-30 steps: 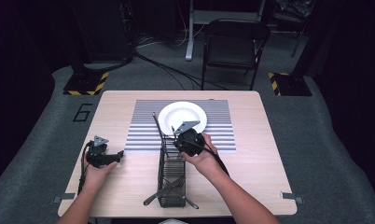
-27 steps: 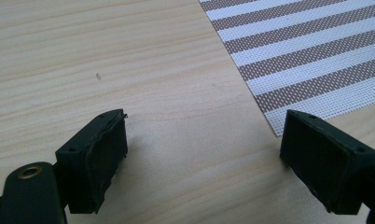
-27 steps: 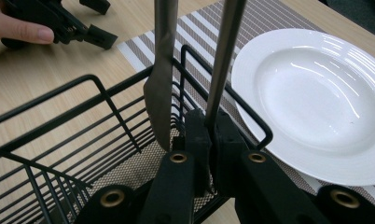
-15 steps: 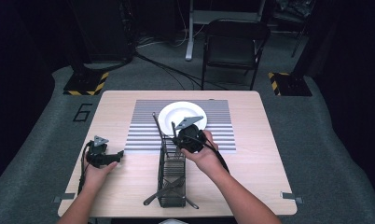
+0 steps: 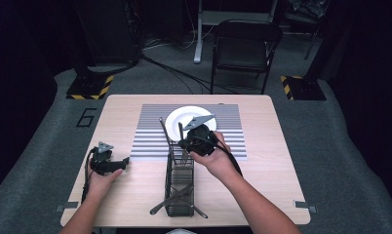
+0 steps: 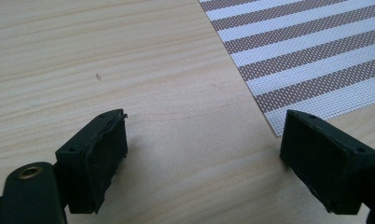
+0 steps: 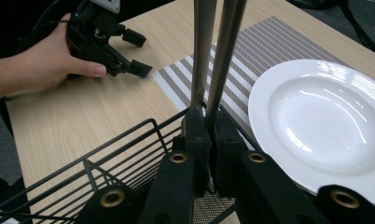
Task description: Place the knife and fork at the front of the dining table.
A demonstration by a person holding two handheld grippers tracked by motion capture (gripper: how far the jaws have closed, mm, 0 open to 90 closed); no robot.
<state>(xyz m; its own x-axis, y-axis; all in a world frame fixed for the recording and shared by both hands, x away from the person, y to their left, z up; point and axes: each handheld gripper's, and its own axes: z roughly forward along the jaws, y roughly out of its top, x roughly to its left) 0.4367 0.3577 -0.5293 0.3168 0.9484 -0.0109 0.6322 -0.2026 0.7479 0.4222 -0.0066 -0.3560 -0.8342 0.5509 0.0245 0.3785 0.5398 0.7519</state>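
My right gripper (image 7: 209, 126) is shut on two slim grey metal utensil handles (image 7: 213, 51), which stand up from between its jaws. In the high view that gripper (image 5: 185, 141) hovers over the far end of a black wire basket (image 5: 170, 168), just in front of a white plate (image 5: 177, 119). The held ends of the utensils are hidden by the jaws. My left gripper (image 6: 204, 135) rests open on the bare wood near the corner of the striped placemat (image 6: 311, 56), with nothing between its pads. It lies at the table's left (image 5: 121, 162).
More dark utensils (image 5: 177, 197) lie in the near end of the basket. The plate (image 7: 325, 121) sits on the placemat (image 5: 228, 131) in the table's middle. A folding chair (image 5: 245, 48) stands beyond the far edge. Bare wood (image 5: 272, 165) lies to the right.
My right gripper has lifted a little, bringing the two handles up out of the basket's far end. The left hand and its gripper have stayed put.
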